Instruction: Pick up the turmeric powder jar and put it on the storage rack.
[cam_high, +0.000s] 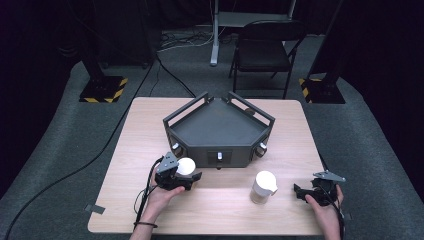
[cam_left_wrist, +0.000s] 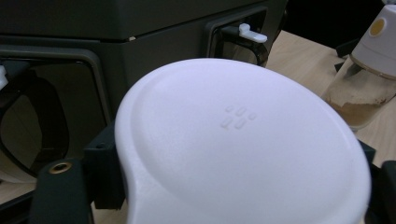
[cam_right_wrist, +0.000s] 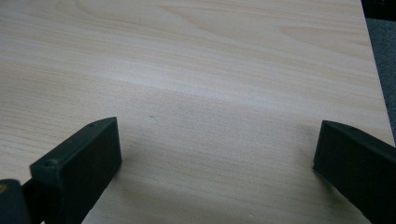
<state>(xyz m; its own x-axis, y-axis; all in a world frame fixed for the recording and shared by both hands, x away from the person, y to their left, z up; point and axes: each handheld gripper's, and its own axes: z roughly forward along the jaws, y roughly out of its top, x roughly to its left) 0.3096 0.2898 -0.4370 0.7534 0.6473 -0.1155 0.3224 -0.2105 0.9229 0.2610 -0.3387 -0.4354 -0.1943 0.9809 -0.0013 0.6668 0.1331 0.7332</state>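
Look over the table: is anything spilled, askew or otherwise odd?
Nothing is spilled or damaged. One oddity: the jar stands upright with its lid on, while a second white lid sits apart, between the left tool's jaws, beside the dark tray.

— Front and centre: a white lid (cam_left_wrist: 243, 144), broad and rounded, with a small embossed cluster of marks near its middle. Black jaws flanking it at 9 and 3 o'clock, pressed against its sides.

— And beyond?

— At 12 o'clock, just behind the lid, a dark grey tray's wall (cam_left_wrist: 154, 51), with a white latch (cam_left_wrist: 252, 33) toward 1 o'clock. At 2 o'clock, a clear jar (cam_left_wrist: 362, 91) with brown powder and a white cap, standing on the wooden table (cam_left_wrist: 299, 56).
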